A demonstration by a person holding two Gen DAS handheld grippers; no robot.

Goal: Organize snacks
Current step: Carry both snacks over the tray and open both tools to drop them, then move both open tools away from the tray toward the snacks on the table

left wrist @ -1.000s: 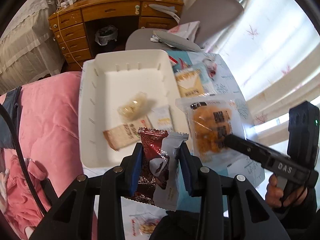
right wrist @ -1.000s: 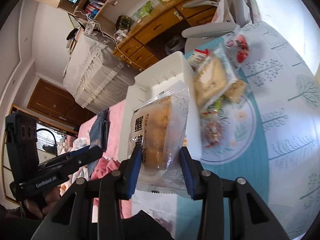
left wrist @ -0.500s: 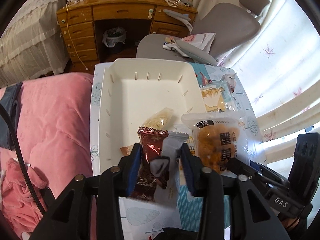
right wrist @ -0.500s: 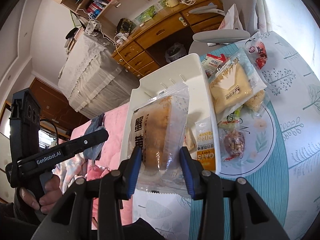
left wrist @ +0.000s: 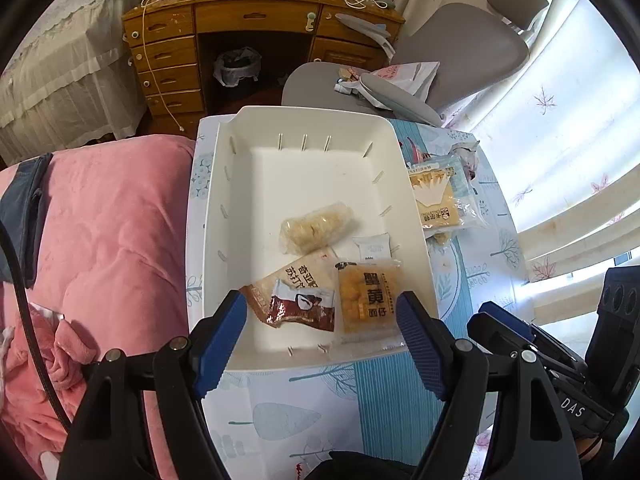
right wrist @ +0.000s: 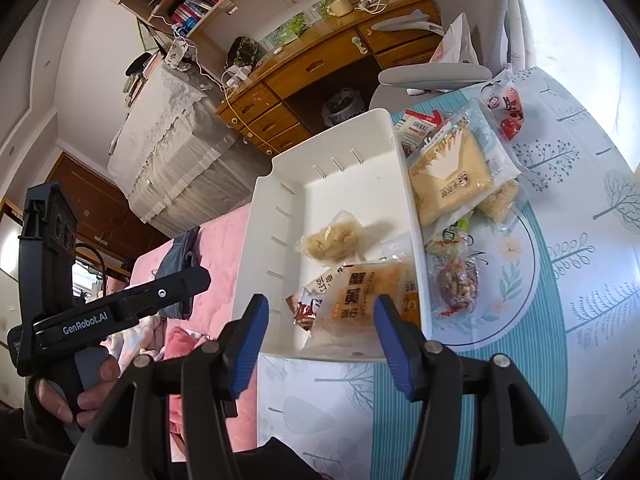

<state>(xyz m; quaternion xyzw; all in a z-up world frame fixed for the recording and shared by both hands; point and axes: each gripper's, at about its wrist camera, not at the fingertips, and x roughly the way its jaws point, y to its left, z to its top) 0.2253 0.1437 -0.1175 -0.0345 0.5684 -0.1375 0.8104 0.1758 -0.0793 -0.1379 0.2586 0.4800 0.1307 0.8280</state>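
Note:
A white bin (left wrist: 224, 216) (right wrist: 256, 248) stands on the patterned table. Inside lie a brown-and-white packet (left wrist: 302, 308) (right wrist: 306, 306), an orange crab-roe snack pack (left wrist: 368, 300) (right wrist: 360, 292) leaning on the near right rim, a clear pack of pale crackers (left wrist: 314, 226) (right wrist: 334, 238), a brown cracker packet (left wrist: 296, 276) and a small white sachet (left wrist: 374, 246). My left gripper (left wrist: 322, 336) is open and empty above the bin's near edge. My right gripper (right wrist: 320, 340) is open and empty just behind the orange pack.
Right of the bin lie a yellow bread pack (left wrist: 436, 196) (right wrist: 452, 172), a nut packet (right wrist: 456, 288), a green packet (right wrist: 448, 236) and a red snack (right wrist: 506, 112). A pink blanket (left wrist: 100, 248) lies left. A wooden desk (left wrist: 248, 28) and grey chair (left wrist: 460, 48) stand beyond.
Both grippers have opened. The brown-and-white packet and the orange pack dropped from the jaws into the near end of the bin.

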